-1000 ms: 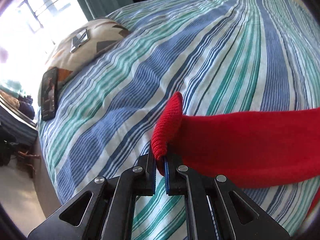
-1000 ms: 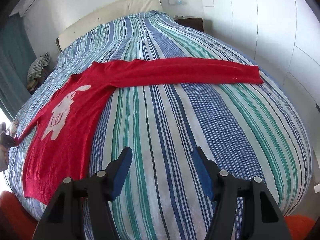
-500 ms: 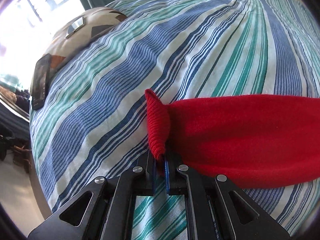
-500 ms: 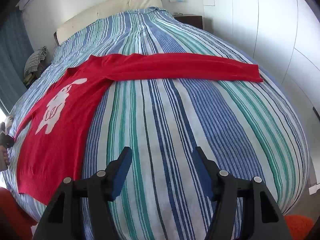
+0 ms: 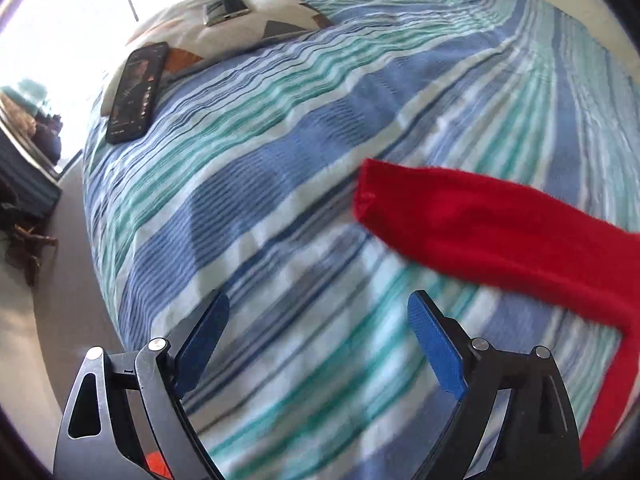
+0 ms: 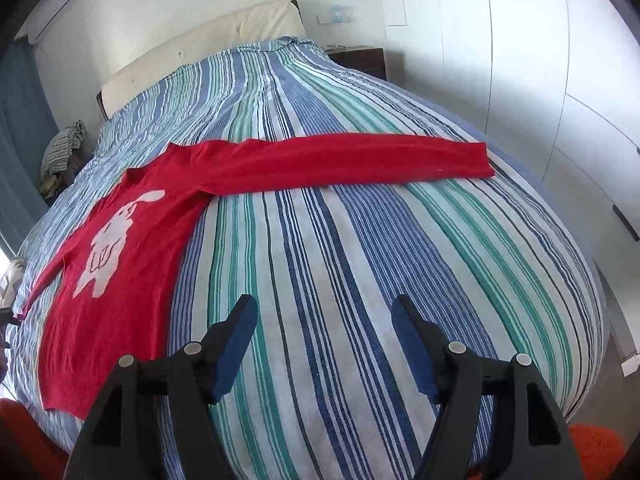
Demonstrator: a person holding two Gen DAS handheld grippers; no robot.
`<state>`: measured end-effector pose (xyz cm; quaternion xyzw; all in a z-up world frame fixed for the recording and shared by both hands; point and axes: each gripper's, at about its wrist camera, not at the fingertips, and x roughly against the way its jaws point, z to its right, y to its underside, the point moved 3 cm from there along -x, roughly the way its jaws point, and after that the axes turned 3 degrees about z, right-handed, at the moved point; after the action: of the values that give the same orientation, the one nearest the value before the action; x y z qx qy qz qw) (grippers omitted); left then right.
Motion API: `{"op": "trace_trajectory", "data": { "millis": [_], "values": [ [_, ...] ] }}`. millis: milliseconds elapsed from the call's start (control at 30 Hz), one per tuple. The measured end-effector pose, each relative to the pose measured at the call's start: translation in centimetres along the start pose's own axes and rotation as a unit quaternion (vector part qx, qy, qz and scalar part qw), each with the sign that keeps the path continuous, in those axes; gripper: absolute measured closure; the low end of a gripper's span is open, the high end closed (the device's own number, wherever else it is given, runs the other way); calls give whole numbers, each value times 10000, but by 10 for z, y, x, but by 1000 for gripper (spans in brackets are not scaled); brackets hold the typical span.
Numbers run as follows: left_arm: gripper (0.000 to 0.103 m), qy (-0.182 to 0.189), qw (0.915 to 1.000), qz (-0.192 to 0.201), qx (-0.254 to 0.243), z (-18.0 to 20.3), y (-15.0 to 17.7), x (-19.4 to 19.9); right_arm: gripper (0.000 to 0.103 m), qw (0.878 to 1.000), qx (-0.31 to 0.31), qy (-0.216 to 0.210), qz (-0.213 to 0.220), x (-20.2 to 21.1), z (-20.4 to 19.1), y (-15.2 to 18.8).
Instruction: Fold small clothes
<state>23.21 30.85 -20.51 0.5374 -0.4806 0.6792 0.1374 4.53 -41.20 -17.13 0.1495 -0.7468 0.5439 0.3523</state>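
A small red sweater (image 6: 132, 248) with a white rabbit design lies flat on the striped bed (image 6: 360, 280), both sleeves spread out. In the left wrist view its left sleeve (image 5: 500, 236) lies on the cover, cuff end ahead and right of my left gripper (image 5: 320, 332), which is open and empty above the bed. In the right wrist view the other sleeve (image 6: 360, 160) stretches to the right. My right gripper (image 6: 324, 340) is open and empty, well short of that sleeve.
A patterned pillow (image 5: 248, 24) lies at the bed's far left corner with a phone (image 5: 138, 92) and a second device (image 5: 226, 10) on it. The bed edge drops to the floor (image 5: 44, 320) on the left. A headboard (image 6: 200, 56), nightstand (image 6: 360, 60) and white wardrobe (image 6: 560, 80) lie beyond.
My left gripper has opened and let go of the sleeve cuff, then drawn back. The sleeve now lies flat on the bed. The right gripper stays open, shifted slightly.
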Motion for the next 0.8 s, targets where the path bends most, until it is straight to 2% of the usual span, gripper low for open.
{"op": "trace_trajectory", "data": {
  "millis": [67, 167, 267, 367, 500, 600, 667, 733, 800],
  "values": [
    [11, 413, 9985, 154, -311, 14, 25, 32, 34, 9998, 185, -69, 41, 6, -10, -2],
    [10, 1161, 9889, 311, -871, 49, 71, 79, 34, 9985, 440, -316, 8, 15, -32, 1],
    [9, 1864, 9719, 273, -1411, 91, 121, 112, 34, 9955, 581, -752, -51, 25, -62, 9],
    [9, 2282, 9545, 118, -1918, 132, 164, 125, 33, 9888, 940, -1150, -136, 31, -97, 21],
    [9, 2238, 9393, 62, -2602, 167, 208, 124, 33, 9770, 1518, -1432, -432, 23, -129, 46],
    [9, 1923, 9282, 64, -3185, 174, 232, 111, 33, 9715, 1777, -1300, -879, 7, -134, 67],
    [9, 1808, 9236, 261, -3371, 167, 237, 116, 33, 9735, 1720, -1192, -927, 5, -127, 69],
    [10, 1871, 9251, 537, -3259, 157, 230, 127, 33, 9811, 1470, -1053, -687, 11, -115, 61],
    [9, 1941, 9311, 839, -2973, 146, 216, 138, 33, 9883, 1137, -885, -492, 14, -99, 49]
  ]
}}
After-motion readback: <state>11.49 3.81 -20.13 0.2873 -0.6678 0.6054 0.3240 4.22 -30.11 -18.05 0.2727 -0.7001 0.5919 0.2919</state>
